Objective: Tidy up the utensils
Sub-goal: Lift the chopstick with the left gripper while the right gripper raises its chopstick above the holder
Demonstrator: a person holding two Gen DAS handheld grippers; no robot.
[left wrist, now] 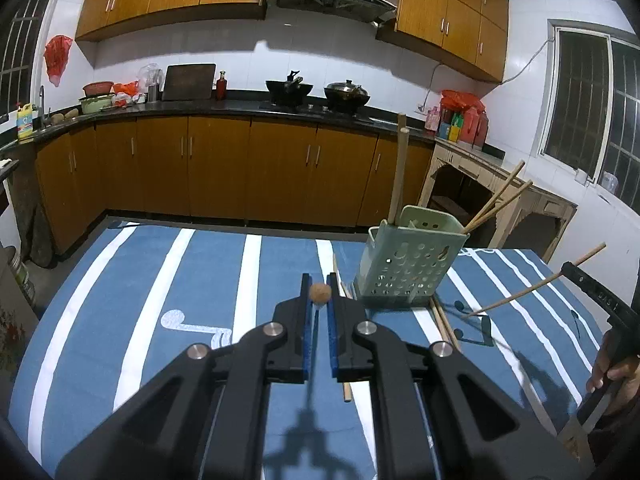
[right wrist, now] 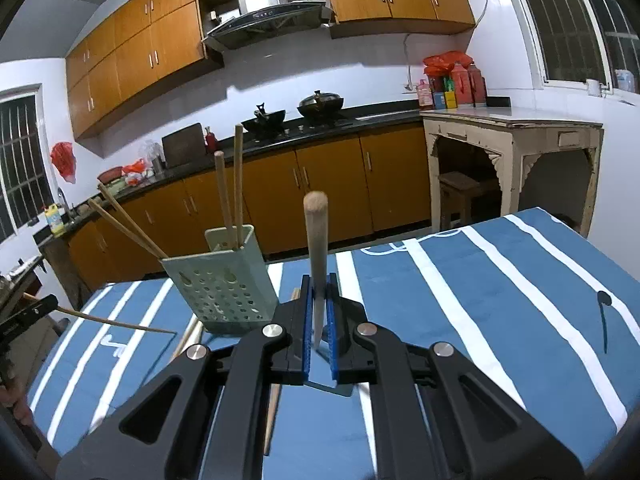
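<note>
- Left wrist view: the left claw (left wrist: 319, 294) is clamped on a thin wooden chopstick (left wrist: 320, 293), seen end-on as a round brown tip between the blue pads (left wrist: 306, 312), above the blue striped cloth of the worktop (left wrist: 160, 280).
- A pale green perforated utensil holder (left wrist: 404, 262) stands on the worktop towards its far right side, just beyond the claw; two chopsticks (left wrist: 500, 200) lean out of its right side and two more sticks (left wrist: 401, 168) rise from its left compartment.
- Loose chopsticks (left wrist: 444, 324) lie on the cloth touching the holder's base, and another chopstick (left wrist: 341, 320) runs under the claw.
- At the right edge, this view shows the right claw (left wrist: 568, 270) from the side, gripping a chopstick (left wrist: 532, 286) that slants across the air.
- Right wrist view: the right claw (right wrist: 320, 308) is closed on that same chopstick (right wrist: 317, 248), its rounded end pointing up.
- Here the holder (right wrist: 222, 280) sits left of the claw, with its sticks (right wrist: 230, 188) upright.
- Only this view shows the left claw (right wrist: 28, 314) from the side at the left edge, with the full length of its chopstick (right wrist: 116, 323) stretching out.
</note>
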